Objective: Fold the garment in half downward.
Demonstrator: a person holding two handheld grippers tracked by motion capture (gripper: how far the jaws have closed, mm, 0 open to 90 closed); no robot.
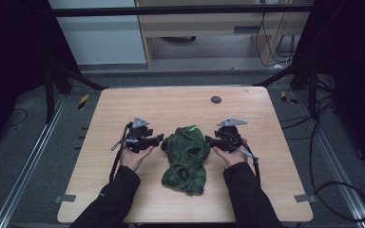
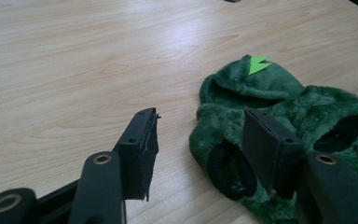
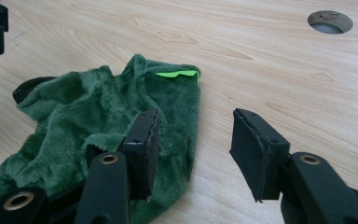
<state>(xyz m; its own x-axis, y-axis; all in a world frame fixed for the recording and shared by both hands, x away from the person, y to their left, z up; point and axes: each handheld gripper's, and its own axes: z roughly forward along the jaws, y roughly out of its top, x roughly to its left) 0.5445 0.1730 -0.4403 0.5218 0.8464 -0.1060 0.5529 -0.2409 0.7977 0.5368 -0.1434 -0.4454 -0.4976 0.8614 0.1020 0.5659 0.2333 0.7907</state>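
High view: the wooden table (image 1: 123, 104) has wide bare room beyond the grippers, out to a round grommet hole (image 1: 216, 99) near the far edge. A green plush garment (image 1: 185, 159) (fleecy, with a bright green tag (image 1: 193, 127) at its far end) lies crumpled between the two hands, nearer the front edge. The left gripper (image 1: 159, 139) sits just beside the garment's left side, the right gripper (image 1: 209, 140) beside its right. Both sets of jaws stand apart, clamping nothing; one jaw of each overlaps the fabric's edge, possibly touching it.
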